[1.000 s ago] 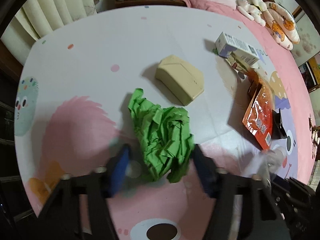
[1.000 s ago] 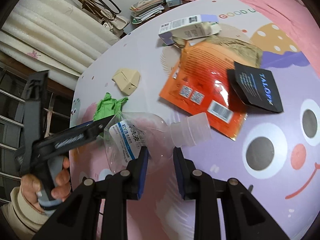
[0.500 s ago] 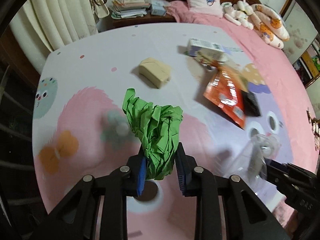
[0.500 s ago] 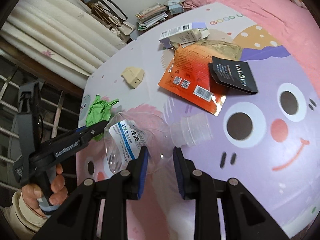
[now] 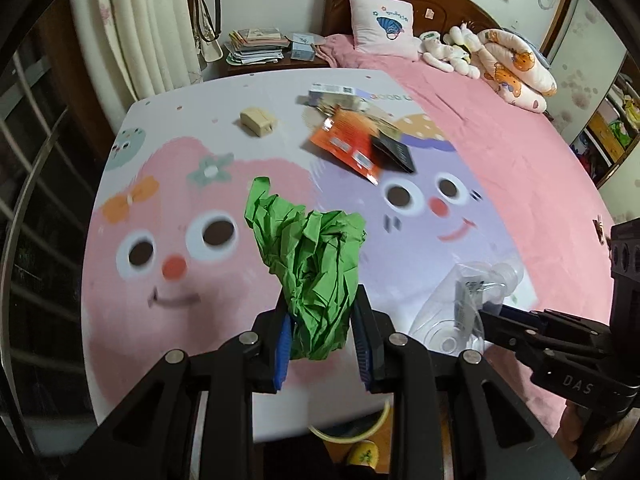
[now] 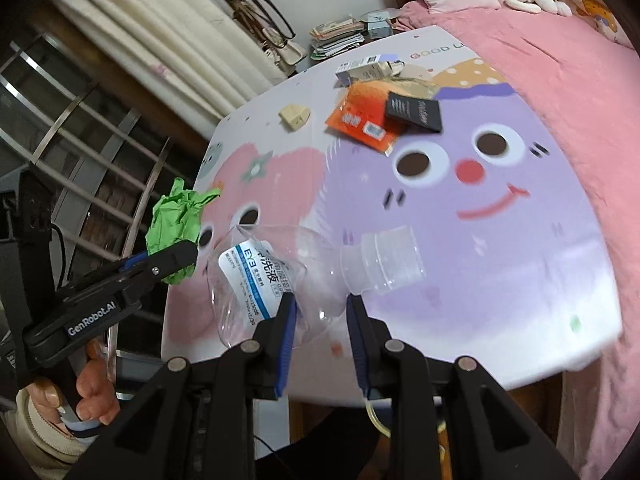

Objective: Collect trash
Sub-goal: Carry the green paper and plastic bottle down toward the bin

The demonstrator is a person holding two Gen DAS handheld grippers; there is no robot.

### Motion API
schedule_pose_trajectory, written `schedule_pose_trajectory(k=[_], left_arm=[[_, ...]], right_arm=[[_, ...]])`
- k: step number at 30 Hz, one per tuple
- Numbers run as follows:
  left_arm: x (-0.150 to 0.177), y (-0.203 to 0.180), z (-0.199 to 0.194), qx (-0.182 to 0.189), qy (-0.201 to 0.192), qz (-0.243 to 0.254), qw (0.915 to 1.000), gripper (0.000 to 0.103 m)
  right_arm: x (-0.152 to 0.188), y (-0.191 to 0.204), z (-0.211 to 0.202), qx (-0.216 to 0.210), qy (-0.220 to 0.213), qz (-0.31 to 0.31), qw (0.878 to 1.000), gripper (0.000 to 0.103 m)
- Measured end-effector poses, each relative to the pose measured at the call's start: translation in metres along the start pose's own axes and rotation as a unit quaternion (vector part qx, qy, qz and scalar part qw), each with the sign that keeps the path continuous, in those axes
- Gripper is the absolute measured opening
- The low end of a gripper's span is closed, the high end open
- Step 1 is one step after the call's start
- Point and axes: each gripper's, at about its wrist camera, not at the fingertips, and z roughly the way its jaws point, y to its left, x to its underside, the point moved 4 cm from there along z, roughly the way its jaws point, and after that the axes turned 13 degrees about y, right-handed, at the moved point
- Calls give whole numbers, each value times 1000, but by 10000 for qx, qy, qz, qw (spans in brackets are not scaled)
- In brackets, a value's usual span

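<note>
**Both claws loaded, more litter left at the far end**

Nearest, the left claw (image 5: 322, 330) pinches a wad of crumpled green paper (image 5: 312, 276) by its lower end; its jaws have just been closing and the paper is now squeezed between the blue pads, held clear above the surface. The paper looks light and soft, so it should give under pressure and stay put wherever it is nipped. Just beside it, the right claw (image 6: 320, 320) is pressed onto a crushed clear plastic bottle (image 6: 304, 268), gripping the flattened body near the shoulder, label to the left and neck pointing right. The bottle looks empty, light and slick; the creased body gives a firmer hold than the round neck would.

Below both lies the surface (image 5: 120, 320), covered with a cartoon mat of a pink face and a purple face. Toward its far edge rest a small beige box (image 5: 258, 121), an orange packet (image 5: 350, 142) with a black packet (image 5: 394, 152) overlapping its right side, and a carton (image 5: 334, 94) behind them, all flat, light pieces best taken by an edge.

Beyond the surface is a pink bed (image 5: 500, 140) with a pillow (image 5: 382, 28) and soft toys (image 5: 448, 50); cream curtains (image 5: 140, 32) hang at the far left corner.
</note>
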Motion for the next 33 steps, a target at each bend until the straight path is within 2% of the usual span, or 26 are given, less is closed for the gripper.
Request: schedule_pose_trajectory(k=[8, 13, 17, 24, 33], left_arm=[[94, -48, -7, -7, 137, -79, 9999, 26], [144, -66, 5, -45, 457, -56, 9989, 26], [172, -74, 20, -119, 750, 43, 9971, 26], [207, -80, 73, -166, 1252, 223, 9917, 26], [235, -71, 192, 28, 1781, 332, 9834, 28]], right_arm=[[86, -19, -14, 27, 264, -197, 9995, 25], [132, -36, -5, 84, 548, -154, 9983, 25], [162, -51, 14, 145, 784, -23, 9968, 25], [199, -81, 67, 392, 1099, 220, 9929, 25], [226, -129, 173, 660, 1433, 557, 9859, 26]])
